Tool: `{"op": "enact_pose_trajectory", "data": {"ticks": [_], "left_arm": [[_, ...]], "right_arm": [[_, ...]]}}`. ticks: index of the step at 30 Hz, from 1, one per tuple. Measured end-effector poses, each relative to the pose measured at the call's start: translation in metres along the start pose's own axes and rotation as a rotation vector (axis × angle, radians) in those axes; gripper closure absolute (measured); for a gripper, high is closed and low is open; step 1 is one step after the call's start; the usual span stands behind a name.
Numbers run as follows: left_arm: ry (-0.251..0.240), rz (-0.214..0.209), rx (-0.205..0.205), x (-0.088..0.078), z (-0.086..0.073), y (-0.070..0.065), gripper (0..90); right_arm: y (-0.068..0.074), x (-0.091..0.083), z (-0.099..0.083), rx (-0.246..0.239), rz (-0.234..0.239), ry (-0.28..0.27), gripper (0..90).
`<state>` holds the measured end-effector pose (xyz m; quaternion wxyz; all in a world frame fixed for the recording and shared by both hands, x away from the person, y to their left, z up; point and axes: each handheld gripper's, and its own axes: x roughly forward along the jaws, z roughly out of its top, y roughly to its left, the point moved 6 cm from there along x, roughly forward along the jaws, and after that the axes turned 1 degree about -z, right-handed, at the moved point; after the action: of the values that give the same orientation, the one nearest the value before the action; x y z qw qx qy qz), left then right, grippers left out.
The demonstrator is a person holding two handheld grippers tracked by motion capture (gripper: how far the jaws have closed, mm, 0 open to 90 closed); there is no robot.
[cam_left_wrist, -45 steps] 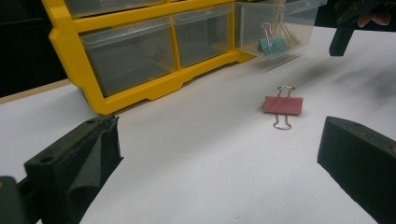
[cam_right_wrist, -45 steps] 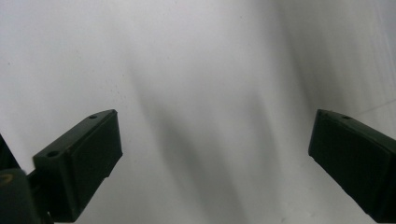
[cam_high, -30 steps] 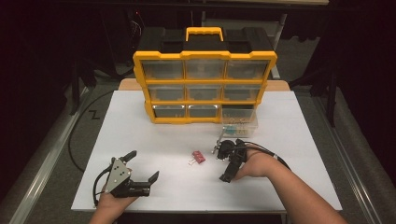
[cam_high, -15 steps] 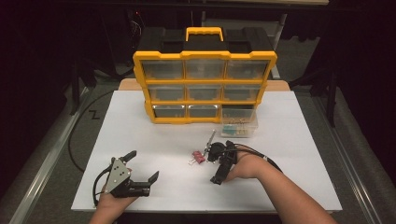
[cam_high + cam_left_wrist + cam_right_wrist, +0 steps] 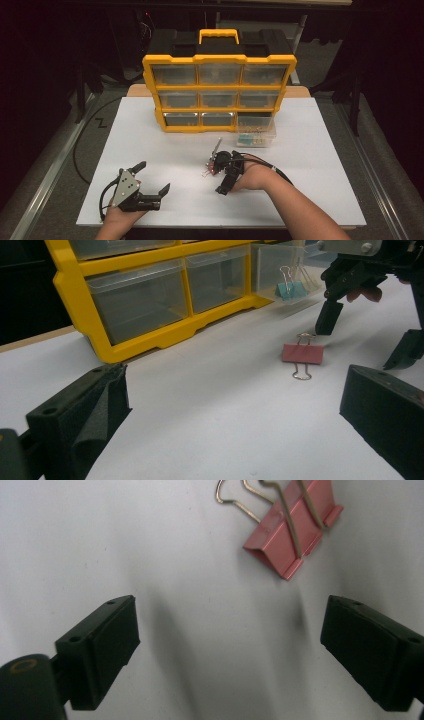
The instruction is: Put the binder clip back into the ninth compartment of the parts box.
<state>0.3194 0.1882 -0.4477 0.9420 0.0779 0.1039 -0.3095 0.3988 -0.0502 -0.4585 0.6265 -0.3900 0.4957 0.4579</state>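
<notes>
A white counter [image 5: 150, 150] stands brightly lit in an otherwise dark room. Behind the counter, black drapes [image 5: 60, 40] hang down to the floor. A grey floor [image 5: 45, 165] runs along the counter's left side, crossed by a pale metal rail [image 5: 50, 185] and a black cable [image 5: 82, 145]. Right of the counter, more grey floor [image 5: 385, 150] fades into shadow.

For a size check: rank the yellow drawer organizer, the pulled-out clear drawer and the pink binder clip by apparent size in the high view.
1. Yellow drawer organizer, by far the largest.
2. Pulled-out clear drawer.
3. Pink binder clip, smallest, partly hidden by the right hand-held gripper.
</notes>
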Motion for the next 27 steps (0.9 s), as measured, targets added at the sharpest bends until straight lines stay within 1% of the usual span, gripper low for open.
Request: {"op": "enact_pose_trajectory", "data": {"ticks": [3,5,6,8,10,12,16,17,20,23,27], "left_arm": [[0.000,-0.001,0.000,0.000,0.000,0.000,0.3],[0.000,-0.001,0.000,0.000,0.000,0.000,0.3],[0.000,-0.001,-0.001,0.000,0.000,0.000,0.3],[0.000,-0.002,-0.001,0.000,0.000,0.000,0.3],[0.000,-0.004,-0.001,0.000,0.000,0.000,0.3],[0.000,-0.004,0.000,0.000,0.000,0.000,0.3],[0.000,-0.005,0.000,0.000,0.000,0.000,0.3],[0.000,-0.005,0.000,0.000,0.000,0.000,0.3],[0.000,-0.004,0.000,0.000,0.000,0.000,0.3],[0.000,-0.004,0.001,0.000,0.000,0.000,0.3],[-0.001,-0.005,0.000,0.000,0.000,0.000,0.3]], "right_arm": [[0.000,0.000,0.003,-0.006,0.001,-0.009,15.0],[-0.001,0.000,0.006,0.002,-0.003,-0.016,16.1],[-0.002,0.000,0.008,-0.003,-0.007,-0.020,17.4],[-0.002,-0.001,0.011,0.002,-0.018,-0.032,19.9],[-0.002,-0.002,0.014,0.005,-0.019,-0.039,21.9],[-0.002,-0.004,0.017,0.004,-0.031,-0.044,24.6],[-0.003,-0.008,0.025,0.002,-0.027,-0.070,29.6],[-0.003,-0.009,0.026,-0.002,-0.031,-0.067,30.5],[-0.003,-0.010,0.031,0.002,-0.037,-0.083,33.5],[-0.004,-0.010,0.035,-0.005,-0.044,-0.089,38.6],[-0.005,-0.011,0.040,0.000,-0.050,-0.098,46.6]]}}
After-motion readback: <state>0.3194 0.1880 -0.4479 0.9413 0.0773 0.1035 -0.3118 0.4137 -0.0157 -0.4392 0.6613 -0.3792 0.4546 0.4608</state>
